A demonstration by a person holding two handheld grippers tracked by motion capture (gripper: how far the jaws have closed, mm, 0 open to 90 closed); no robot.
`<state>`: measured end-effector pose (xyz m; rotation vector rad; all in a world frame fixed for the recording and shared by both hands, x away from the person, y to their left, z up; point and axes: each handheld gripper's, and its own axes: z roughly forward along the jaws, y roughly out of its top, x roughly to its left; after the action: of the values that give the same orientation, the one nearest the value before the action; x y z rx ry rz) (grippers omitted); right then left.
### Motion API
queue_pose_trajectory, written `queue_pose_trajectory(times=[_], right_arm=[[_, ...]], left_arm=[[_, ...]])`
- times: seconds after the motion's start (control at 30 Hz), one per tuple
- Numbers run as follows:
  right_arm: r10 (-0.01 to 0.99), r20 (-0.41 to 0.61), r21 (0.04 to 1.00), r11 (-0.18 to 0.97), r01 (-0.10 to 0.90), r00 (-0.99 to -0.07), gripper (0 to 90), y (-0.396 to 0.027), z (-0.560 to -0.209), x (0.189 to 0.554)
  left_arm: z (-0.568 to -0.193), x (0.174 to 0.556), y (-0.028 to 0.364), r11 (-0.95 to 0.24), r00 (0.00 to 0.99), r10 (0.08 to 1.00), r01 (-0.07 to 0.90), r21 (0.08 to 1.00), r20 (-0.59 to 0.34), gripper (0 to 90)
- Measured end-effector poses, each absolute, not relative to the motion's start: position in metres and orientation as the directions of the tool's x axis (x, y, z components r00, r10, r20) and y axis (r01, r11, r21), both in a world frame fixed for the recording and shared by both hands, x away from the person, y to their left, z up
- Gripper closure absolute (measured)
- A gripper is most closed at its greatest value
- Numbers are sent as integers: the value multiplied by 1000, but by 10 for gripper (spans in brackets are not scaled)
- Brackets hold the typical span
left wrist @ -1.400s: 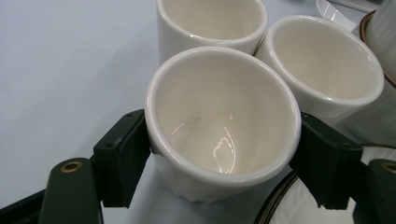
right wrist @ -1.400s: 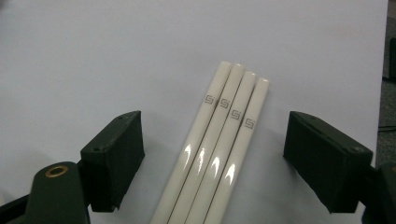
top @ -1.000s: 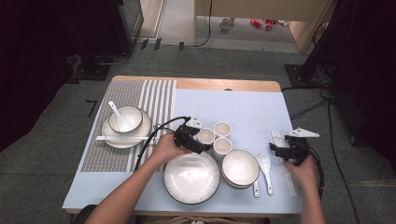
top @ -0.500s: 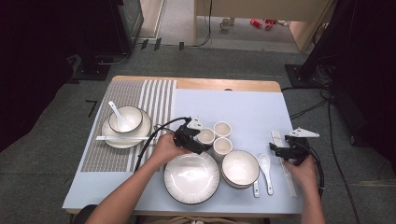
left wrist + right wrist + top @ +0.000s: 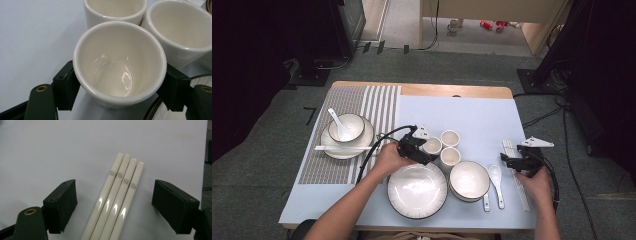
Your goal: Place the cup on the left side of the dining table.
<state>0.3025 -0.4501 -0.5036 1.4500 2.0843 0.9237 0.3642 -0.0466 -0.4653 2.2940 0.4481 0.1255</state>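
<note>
Currently left tongs (image 5: 117,97) clamping cream cup (image 5: 120,62) on desk (image 5: 472,110), touching two neighbour cups (image 5: 180,32); careless lifting risking knocking them; right tongs (image 5: 122,207) hanging apart, straddling chopsticks (image 5: 117,202).

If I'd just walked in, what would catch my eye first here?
Probably the left tongs closed around a small cream cup, with two more cups touching it mid-table. Next, the right tongs held open over four white chopsticks lying side by side near the table's right edge.
</note>
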Motion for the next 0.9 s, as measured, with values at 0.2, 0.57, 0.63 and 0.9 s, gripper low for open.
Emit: queue_pose_trajectory(times=[0.2,0.57,0.63,0.9], right_arm=[[934,21,731,228,643,-356,195,-450,-504,302],[935,23,731,227,644,-355,195,-450,-504,303],[934,23,731,227,644,-355,195,-450,-504,303],[934,26,731,225,645,-356,194,-450,-504,303]], left_arm=[[-464,365,-46,-635,932,359,287,717,-55,278],[-460,369,-40,-614,921,381,321,721,-85,278],[-460,370,-39,-611,920,382,322,723,-86,278],[-455,370,-34,-605,916,389,334,723,-98,279]])
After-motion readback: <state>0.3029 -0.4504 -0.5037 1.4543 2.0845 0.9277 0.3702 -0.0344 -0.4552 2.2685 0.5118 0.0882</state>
